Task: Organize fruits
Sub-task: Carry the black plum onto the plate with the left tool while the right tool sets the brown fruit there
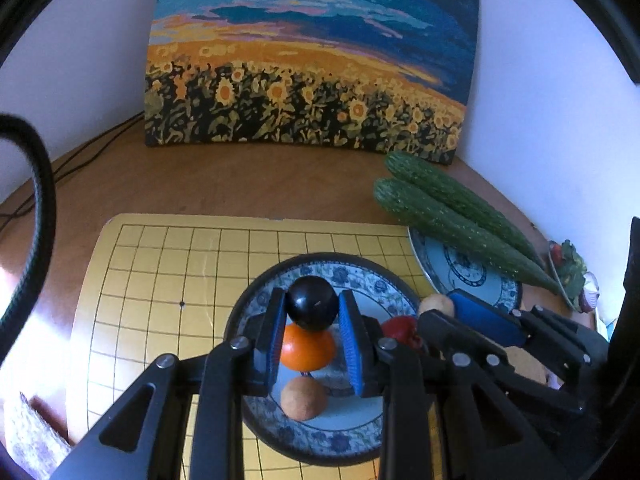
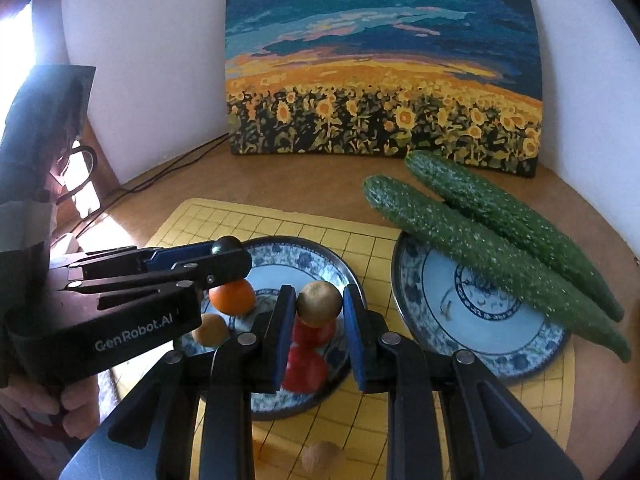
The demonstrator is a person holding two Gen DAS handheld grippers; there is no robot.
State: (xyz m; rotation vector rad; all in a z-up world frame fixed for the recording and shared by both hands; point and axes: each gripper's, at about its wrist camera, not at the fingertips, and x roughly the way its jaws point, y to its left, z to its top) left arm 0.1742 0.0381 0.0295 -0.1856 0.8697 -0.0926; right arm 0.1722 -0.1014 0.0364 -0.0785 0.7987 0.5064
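Observation:
My left gripper (image 1: 313, 308) is shut on a dark round plum (image 1: 313, 303) and holds it above the blue-patterned plate (image 1: 360, 280). On that plate lie an orange (image 1: 308, 354), a small brown fruit (image 1: 304, 398) and a red fruit (image 1: 402, 330). My right gripper (image 2: 319, 306) is shut on a brown round fruit (image 2: 319, 303) above the same plate (image 2: 304, 258), over two red fruits (image 2: 306, 372). The orange (image 2: 233, 297) and a brown fruit (image 2: 211, 330) lie under the left gripper (image 2: 224, 258). Another brown fruit (image 2: 320, 456) lies on the mat.
A second patterned plate (image 2: 460, 312) on the right carries two long cucumbers (image 2: 480, 248). Both plates stand on a yellow grid mat (image 1: 160, 280) on a round wooden table (image 1: 240, 184). A sunflower painting (image 1: 312, 60) leans on the wall behind. Cables run at far left.

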